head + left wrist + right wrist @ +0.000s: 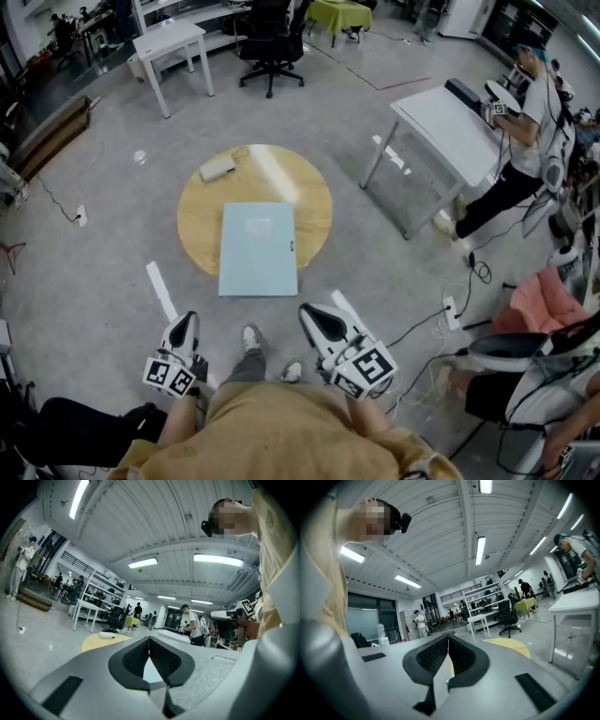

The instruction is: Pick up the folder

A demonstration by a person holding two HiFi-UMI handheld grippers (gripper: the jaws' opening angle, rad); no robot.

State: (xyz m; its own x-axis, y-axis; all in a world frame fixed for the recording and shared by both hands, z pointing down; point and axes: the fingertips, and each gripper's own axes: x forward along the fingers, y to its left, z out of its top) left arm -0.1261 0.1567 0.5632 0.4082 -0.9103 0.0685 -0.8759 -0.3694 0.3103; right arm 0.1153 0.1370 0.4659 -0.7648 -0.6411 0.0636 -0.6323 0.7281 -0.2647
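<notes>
The folder (258, 248) lies flat on the round table (197, 220), long axis running straight away from the person. The left claw (189, 319) and right claw (307, 311), both pressed together and empty, hang short of it (right looks nearer).

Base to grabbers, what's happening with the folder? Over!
Left gripper shut, empty. Right gripper shut, empty. Folder flat on round table, untouched. Small white box behind it, not blocking.
</notes>
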